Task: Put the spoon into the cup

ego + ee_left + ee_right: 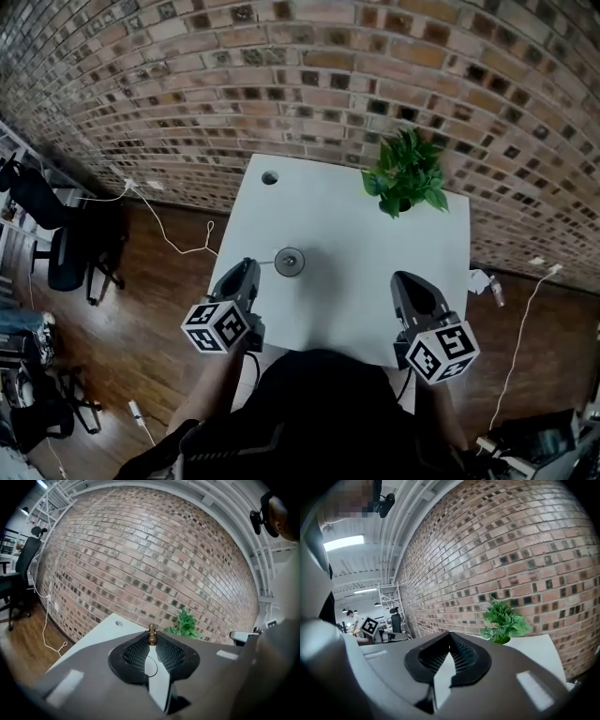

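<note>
My left gripper [151, 643] has its jaws narrow, pinching the brown spoon [152, 635]. My right gripper [449, 641] is closed and empty. The grey cup [289, 261] stands just ahead, so insertion apparently remains.

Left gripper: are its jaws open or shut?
Shut on the spoon. In the left gripper view, the left gripper has its jaws closed together at the tips, pinching the spoon's brown knobbed end between them.
</note>
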A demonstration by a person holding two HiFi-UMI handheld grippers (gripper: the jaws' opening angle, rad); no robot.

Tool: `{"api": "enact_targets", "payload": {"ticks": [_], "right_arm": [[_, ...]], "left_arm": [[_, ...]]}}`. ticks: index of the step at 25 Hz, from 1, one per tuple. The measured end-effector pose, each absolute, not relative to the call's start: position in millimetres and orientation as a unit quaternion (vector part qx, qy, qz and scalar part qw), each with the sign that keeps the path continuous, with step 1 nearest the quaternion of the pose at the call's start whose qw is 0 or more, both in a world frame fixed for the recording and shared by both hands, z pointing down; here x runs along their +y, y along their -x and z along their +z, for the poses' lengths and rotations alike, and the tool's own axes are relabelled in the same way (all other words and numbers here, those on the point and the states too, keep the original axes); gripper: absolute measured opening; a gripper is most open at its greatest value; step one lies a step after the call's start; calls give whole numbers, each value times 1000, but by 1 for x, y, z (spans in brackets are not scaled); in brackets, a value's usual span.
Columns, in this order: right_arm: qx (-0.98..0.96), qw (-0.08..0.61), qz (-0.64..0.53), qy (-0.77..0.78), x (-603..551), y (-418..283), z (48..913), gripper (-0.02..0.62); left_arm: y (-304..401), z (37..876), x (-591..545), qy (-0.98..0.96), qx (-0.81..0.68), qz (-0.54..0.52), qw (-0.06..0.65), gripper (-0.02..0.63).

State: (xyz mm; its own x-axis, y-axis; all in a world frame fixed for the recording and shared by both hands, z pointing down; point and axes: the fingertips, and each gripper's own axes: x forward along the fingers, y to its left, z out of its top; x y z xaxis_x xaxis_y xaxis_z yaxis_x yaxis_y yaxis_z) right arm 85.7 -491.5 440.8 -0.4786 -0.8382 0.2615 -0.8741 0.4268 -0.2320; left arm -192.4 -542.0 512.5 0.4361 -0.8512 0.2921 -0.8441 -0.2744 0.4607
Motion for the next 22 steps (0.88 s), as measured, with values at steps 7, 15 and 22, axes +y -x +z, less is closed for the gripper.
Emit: {"api": "enact_targets", "payload": {"ticks": [7,15,22], "right_arm": [[-824,81,167,-535,-499,-87,471,6],[-808,85,208,-544,-503,-86,513,6],[-800,91,215,-553,-501,-94,521,6]], "left_arm": [[189,562,-564,-801,-510,44,310,37],[188,592,-573,-792,-515,74,319,37],[175,620,-580,-789,-516,108,317,37]]}}
